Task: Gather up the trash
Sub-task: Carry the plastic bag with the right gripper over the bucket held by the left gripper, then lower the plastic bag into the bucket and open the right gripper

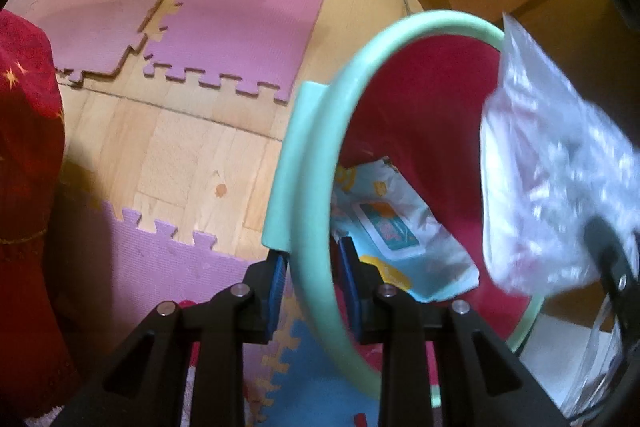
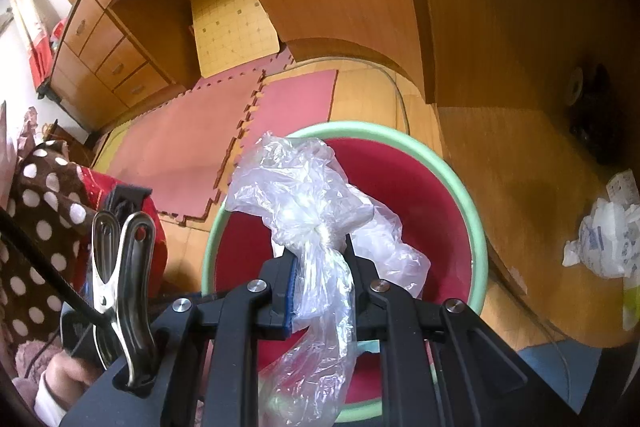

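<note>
A red bin with a mint-green rim (image 1: 320, 227) fills the right half of the left wrist view. My left gripper (image 1: 313, 291) is shut on that rim, one blue pad outside and one inside. A light-blue printed wrapper (image 1: 400, 227) lies inside the bin. In the right wrist view my right gripper (image 2: 322, 279) is shut on a crumpled clear plastic bag (image 2: 304, 195), which hangs over the mouth of the same red bin (image 2: 424, 195). The bag (image 1: 552, 179) also shows at the right of the left wrist view, above the bin's far rim.
Pink foam puzzle mats (image 1: 248, 11) lie on the wooden floor (image 1: 192, 155). Red cloth (image 1: 24, 147) hangs at the left. A wooden desk with drawers (image 2: 116, 55) stands behind. White crumpled paper (image 2: 608, 239) sits on a wooden surface at right. A metal clip (image 2: 120, 267) sits by a dotted brown fabric (image 2: 36, 227).
</note>
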{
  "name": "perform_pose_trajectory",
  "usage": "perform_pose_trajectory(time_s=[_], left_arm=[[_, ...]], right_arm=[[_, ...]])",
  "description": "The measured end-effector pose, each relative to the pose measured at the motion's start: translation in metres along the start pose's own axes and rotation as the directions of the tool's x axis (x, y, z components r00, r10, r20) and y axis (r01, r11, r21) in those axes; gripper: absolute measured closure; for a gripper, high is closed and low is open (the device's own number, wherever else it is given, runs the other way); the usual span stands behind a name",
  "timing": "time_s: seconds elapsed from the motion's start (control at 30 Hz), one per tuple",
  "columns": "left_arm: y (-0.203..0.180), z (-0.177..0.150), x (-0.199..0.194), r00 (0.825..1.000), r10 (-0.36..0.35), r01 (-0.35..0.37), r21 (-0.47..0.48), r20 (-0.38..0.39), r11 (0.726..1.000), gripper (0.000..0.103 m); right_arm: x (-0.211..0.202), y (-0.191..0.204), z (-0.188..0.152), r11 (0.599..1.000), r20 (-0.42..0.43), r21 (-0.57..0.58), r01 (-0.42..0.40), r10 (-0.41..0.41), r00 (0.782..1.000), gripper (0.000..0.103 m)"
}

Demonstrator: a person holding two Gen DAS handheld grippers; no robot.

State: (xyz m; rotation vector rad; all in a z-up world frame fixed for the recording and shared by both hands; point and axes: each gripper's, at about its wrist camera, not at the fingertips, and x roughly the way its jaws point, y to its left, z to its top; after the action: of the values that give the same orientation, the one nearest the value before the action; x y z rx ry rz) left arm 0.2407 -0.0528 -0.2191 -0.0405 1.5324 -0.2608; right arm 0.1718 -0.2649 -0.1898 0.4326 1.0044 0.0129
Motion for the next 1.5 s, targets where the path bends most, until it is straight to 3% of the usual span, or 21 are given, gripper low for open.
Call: perform_pose_trajectory(time_s=[0.23, 0.33, 0.5, 0.63, 0.93, 1.03, 1.17, 1.33, 1.5], left_arm=[[0.010, 0.012, -0.014, 1.000, -0.017, 0.017, -0.051, 0.007, 0.999, 0.076], [0.010, 0.017, -0.025, 0.998, 0.045, -0.045, -0.014, 0.044, 0.999, 0.071], [-0.004, 0.013, -0.035, 0.991, 0.105, -0.113, 0.092, 0.086, 0.989, 0.071], [-0.006, 0.013, -0.028, 0.992, 0.093, -0.100, 0.088, 0.084, 0.991, 0.074], [-0.015, 0.007, -0.026, 0.980, 0.148, -0.165, 0.126, 0.134, 0.978, 0.076], [-0.016, 0.000, -0.020, 0.989, 0.118, -0.129, 0.124, 0.091, 0.984, 0.078], [-0.022, -0.008, -0.017, 0.980, 0.159, -0.177, 0.154, 0.122, 0.972, 0.081], [-0.021, -0.008, -0.017, 0.980, 0.156, -0.172, 0.139, 0.121, 0.975, 0.081], [-0.022, -0.008, -0.019, 0.982, 0.152, -0.166, 0.126, 0.116, 0.978, 0.082]], right_arm=[[0.007, 0.002, 0.006, 1.000, -0.018, 0.002, 0.002, -0.002, 1.000, 0.085], [0.008, 0.001, 0.006, 1.000, -0.023, 0.003, 0.000, 0.000, 1.000, 0.085], [0.009, 0.001, 0.005, 1.000, -0.026, 0.001, -0.006, 0.006, 1.000, 0.085], [0.010, 0.001, 0.004, 1.000, -0.026, -0.006, -0.010, 0.010, 1.000, 0.085], [0.018, 0.002, 0.003, 1.000, -0.039, -0.018, -0.008, 0.007, 0.999, 0.085], [0.018, 0.001, 0.004, 1.000, -0.022, -0.006, -0.001, 0.001, 1.000, 0.085], [0.016, -0.002, 0.002, 1.000, -0.019, -0.001, -0.004, 0.004, 1.000, 0.085], [0.016, -0.003, 0.001, 1.000, -0.019, 0.000, -0.006, 0.006, 1.000, 0.085], [0.018, -0.001, 0.004, 0.997, -0.015, 0.026, -0.068, 0.068, 0.998, 0.085]])
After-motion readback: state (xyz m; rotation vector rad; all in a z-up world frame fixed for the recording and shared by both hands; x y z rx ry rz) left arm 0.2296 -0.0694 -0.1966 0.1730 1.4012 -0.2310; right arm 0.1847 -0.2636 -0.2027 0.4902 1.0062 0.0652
